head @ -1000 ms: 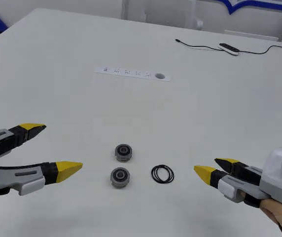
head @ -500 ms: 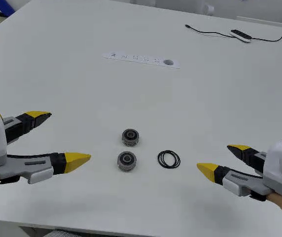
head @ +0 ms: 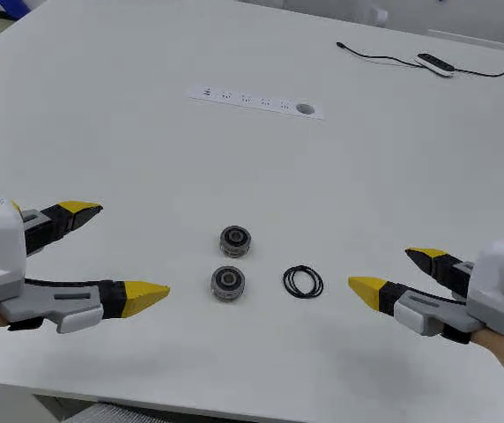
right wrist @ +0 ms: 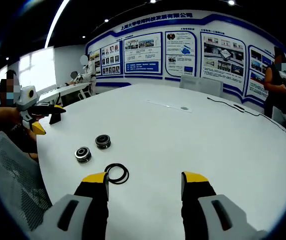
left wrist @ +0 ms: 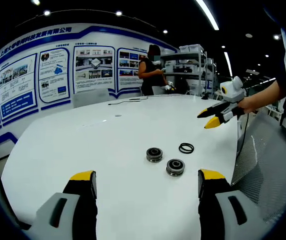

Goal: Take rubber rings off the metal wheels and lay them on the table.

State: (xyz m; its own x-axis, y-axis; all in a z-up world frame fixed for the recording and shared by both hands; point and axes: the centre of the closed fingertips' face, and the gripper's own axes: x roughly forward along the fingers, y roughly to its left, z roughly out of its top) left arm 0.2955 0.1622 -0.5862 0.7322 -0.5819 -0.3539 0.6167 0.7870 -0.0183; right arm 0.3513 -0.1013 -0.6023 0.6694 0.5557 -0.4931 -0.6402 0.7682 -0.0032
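Jaws on both grippers stood wide open, gripping nothing: left gripper at near left, right gripper at near right, both above the white surface. Btwn them sat two metal wheels, the far wheel just beside the near wheel, not touching. Black rubber rings lay flat on the surface just right of the near wheel, overlapping each other. A power strip lay well off toward the far side.

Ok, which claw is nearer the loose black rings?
Right. The right claw hovers open just to the right of the rings; the left claw is farther off, beyond the two wheels on the opposite side.
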